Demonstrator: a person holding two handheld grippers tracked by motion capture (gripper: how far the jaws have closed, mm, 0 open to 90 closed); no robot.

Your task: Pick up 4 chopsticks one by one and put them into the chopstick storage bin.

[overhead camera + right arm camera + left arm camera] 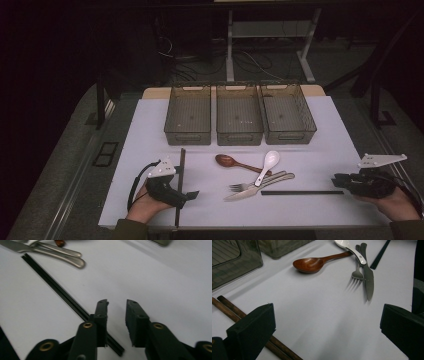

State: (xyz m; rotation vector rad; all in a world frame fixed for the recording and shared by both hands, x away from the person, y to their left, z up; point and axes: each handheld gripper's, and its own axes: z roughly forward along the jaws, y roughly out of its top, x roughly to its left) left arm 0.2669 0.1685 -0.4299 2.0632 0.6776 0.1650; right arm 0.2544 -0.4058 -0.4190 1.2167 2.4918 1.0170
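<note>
My left gripper point(186, 182) rests at the near left of the white table, jaws wide open with bare table between them point(327, 312). A pair of brown wooden chopsticks point(181, 167) runs front to back beside it and passes under its left jaw point(229, 308). My right gripper point(336, 181) sits at the near right, jaws point(117, 302) a little apart and empty. Black chopsticks point(300, 192) lie just left of it, their end under its left jaw point(55, 287). In the middle lie a wooden spoon point(227, 160), a white spoon point(270, 161), a fork point(240, 187) and a knife point(239, 196).
Three grey wire baskets point(188, 112) point(239, 115) point(289, 112) stand side by side at the back of the table. A person's hands hold both grippers at the front edge. Table legs and cables show on the dark floor beyond.
</note>
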